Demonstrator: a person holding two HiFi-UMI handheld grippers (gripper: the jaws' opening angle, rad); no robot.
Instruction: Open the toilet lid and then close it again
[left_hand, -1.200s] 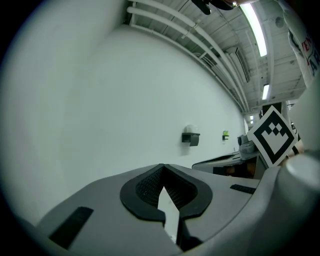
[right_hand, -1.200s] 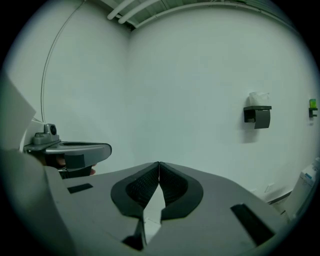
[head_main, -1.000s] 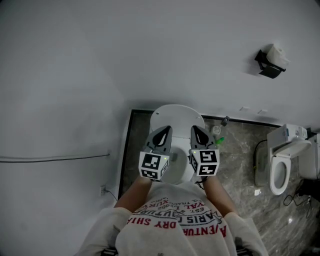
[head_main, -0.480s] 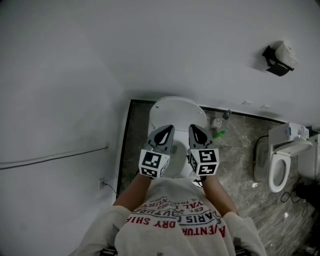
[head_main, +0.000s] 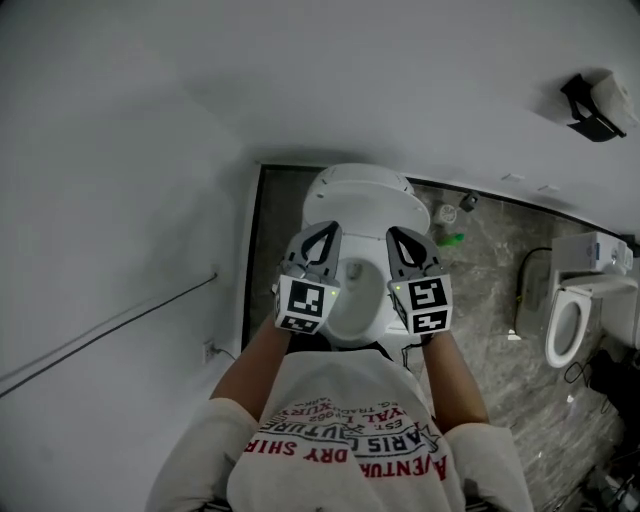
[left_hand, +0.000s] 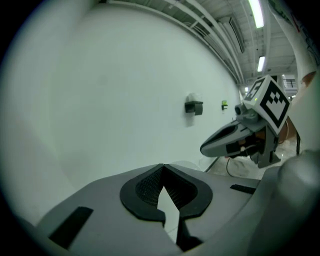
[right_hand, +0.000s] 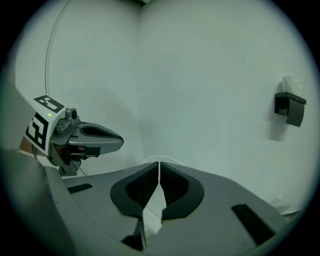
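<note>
Hovering near toilet lid (head_main: 358, 195), frame centre: left gripper (head_main: 323, 230), right gripper (head_main: 396, 233) both clenched, empty. Slip tips under rim, lift evenly.

Dim, flat grey light fills the head view; ceiling strip lights (left_hand: 258, 14) glare in the left gripper view; both gripper views bow into black fisheye corners.

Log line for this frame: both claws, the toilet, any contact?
left claw: shut, empty | right claw: shut, empty | toilet: below both claws, no contact seen
</note>
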